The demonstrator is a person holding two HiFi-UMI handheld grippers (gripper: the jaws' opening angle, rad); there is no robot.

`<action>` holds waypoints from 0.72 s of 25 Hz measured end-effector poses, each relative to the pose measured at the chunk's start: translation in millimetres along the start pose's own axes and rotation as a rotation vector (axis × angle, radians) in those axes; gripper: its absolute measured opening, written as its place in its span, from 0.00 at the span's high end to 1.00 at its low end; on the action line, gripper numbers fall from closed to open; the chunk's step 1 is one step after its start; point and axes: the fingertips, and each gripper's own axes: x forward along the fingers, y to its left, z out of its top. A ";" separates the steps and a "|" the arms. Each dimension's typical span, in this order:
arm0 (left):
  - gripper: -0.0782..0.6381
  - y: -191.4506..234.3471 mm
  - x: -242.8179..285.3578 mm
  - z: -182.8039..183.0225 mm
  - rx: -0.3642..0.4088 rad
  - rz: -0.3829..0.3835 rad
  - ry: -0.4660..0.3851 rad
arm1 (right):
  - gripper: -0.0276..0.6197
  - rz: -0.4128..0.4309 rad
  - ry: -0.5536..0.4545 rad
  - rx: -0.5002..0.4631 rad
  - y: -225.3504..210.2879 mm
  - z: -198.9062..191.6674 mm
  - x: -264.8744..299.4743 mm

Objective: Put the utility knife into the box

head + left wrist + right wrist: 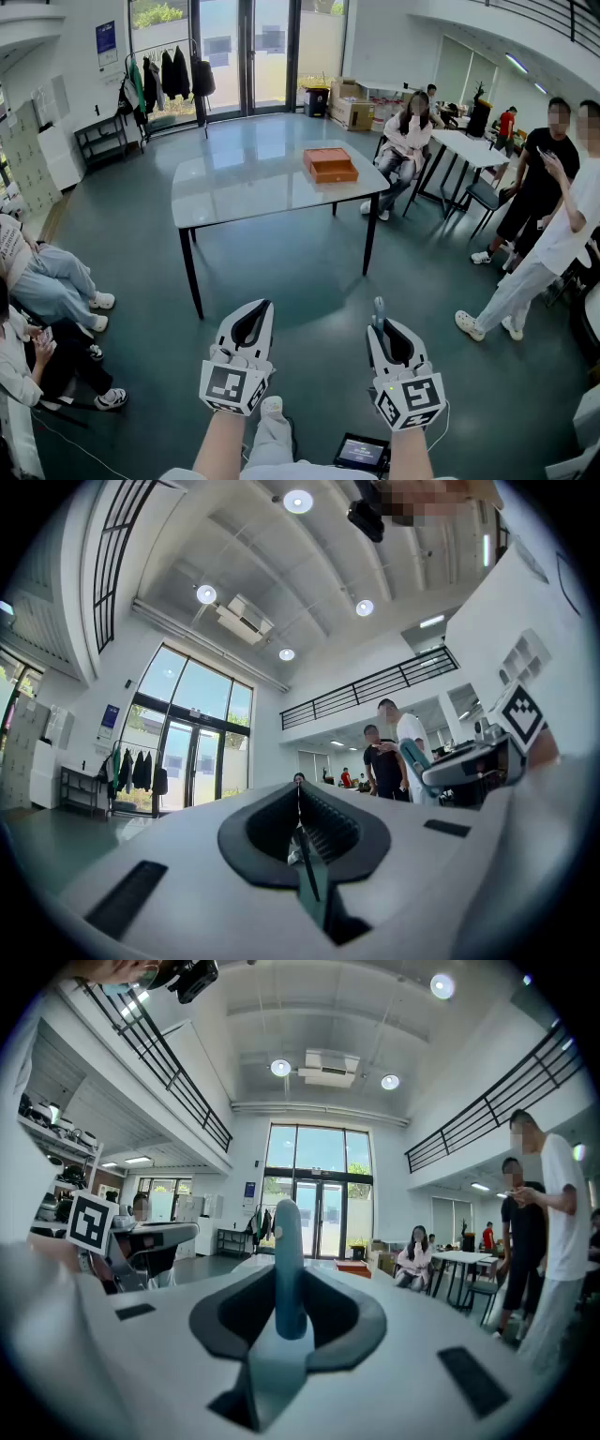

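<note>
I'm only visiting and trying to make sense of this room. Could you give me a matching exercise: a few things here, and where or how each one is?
Things:
1. knife
2. box
3. left gripper
4. coats

Place or state:
a. on the table
b. jaws together, empty
c. between the right gripper jaws
d. hanging by the doors

Pairs: 1-c, 2-a, 3-b, 4-d
</note>
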 end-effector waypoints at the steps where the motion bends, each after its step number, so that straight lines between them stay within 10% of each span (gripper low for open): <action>1: 0.87 -5.9 -7.7 1.6 0.003 -0.002 0.002 | 0.80 0.004 -0.002 -0.003 3.1 1.0 -8.9; 18: 0.87 6.7 17.6 14.5 0.025 -0.028 -0.028 | 0.80 0.042 -0.032 -0.018 5.4 19.9 13.4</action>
